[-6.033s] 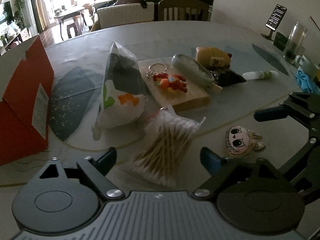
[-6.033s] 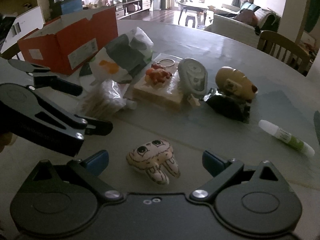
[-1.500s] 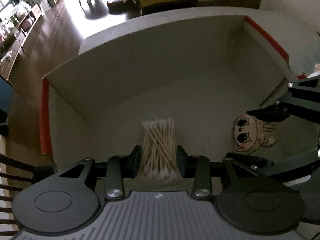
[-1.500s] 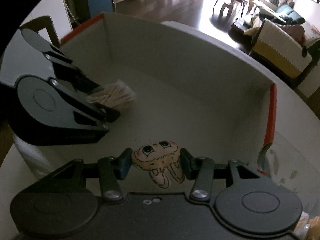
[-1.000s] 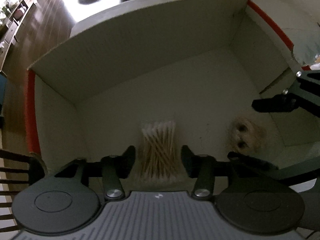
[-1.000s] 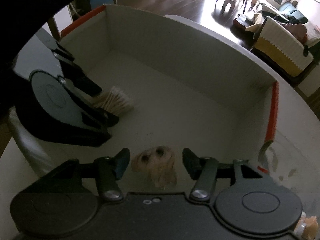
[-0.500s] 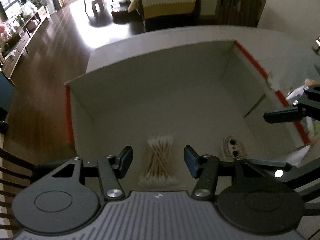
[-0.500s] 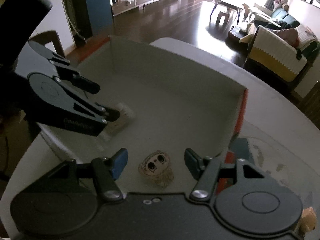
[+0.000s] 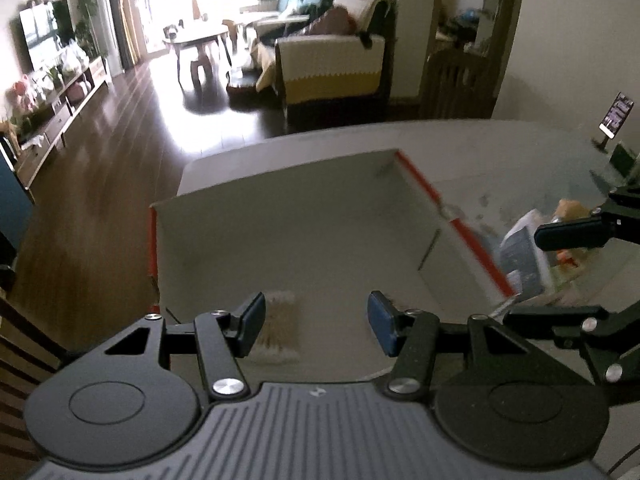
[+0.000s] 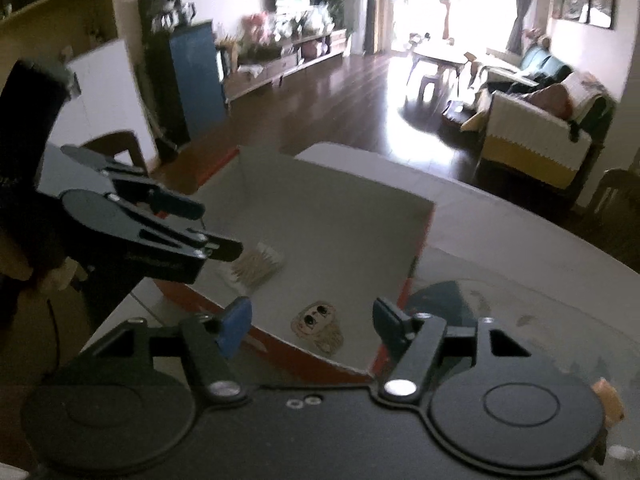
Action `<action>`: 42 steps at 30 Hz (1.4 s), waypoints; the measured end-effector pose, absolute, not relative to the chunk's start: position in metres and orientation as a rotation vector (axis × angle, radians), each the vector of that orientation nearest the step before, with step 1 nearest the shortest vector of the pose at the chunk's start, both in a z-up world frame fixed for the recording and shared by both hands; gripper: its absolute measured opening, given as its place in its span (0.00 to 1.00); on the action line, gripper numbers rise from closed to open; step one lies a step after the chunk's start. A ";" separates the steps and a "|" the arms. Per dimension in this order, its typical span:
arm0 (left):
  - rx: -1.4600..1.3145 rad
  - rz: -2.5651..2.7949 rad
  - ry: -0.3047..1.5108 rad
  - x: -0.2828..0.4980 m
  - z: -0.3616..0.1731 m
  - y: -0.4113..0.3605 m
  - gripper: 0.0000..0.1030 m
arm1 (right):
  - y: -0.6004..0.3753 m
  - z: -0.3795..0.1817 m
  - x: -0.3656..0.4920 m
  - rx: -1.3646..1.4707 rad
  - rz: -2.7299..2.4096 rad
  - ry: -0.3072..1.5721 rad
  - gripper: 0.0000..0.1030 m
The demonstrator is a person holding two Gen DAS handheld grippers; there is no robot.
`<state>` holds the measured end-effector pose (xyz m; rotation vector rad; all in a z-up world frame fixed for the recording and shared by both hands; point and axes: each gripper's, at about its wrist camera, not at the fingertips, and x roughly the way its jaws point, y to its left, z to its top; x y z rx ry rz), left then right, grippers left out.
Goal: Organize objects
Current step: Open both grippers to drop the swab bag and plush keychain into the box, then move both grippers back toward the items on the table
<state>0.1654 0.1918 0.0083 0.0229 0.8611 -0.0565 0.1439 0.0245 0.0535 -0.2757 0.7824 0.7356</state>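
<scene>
- Hovering above the box (image 9: 280,240), my left gripper (image 9: 316,322) has its jaws spread wide and nothing between them — the cotton swabs (image 9: 280,332) lie on the box floor just below the left finger.
- My right gripper (image 10: 310,326) is likewise wide open and holds nothing; the small plush face (image 10: 318,326) lies flat on the box floor beneath it, near the box's closest corner.
- Swabs and plush sit apart inside the same box, one at each side, which I judge matches each gripper's own drop spot and keeps the two tools from crowding each other.
- From the right wrist view, the left gripper hangs over the box's left wall, clear of the swabs (image 10: 258,266).
- Beyond the red rim, the left view shows a bag (image 9: 524,256) and a small toy (image 9: 570,210) on the table (image 9: 520,148), blurred. I take those as next to collect, so open jaws suit the reach.
</scene>
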 end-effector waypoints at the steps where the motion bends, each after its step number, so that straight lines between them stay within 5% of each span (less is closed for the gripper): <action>1: 0.020 -0.059 0.851 0.161 0.009 0.187 0.54 | 0.016 0.055 0.140 -0.257 0.729 0.776 0.68; 5: 0.029 -0.058 0.809 0.147 0.019 0.172 0.63 | -0.009 0.058 0.132 -0.192 0.692 0.760 0.71; 23: -0.012 -0.063 0.770 0.105 0.008 0.069 0.64 | -0.136 0.047 0.092 0.026 0.535 0.675 0.80; 42: -0.032 -0.074 0.762 0.146 -0.017 -0.038 0.87 | -0.253 0.024 0.129 -0.086 0.405 0.671 0.81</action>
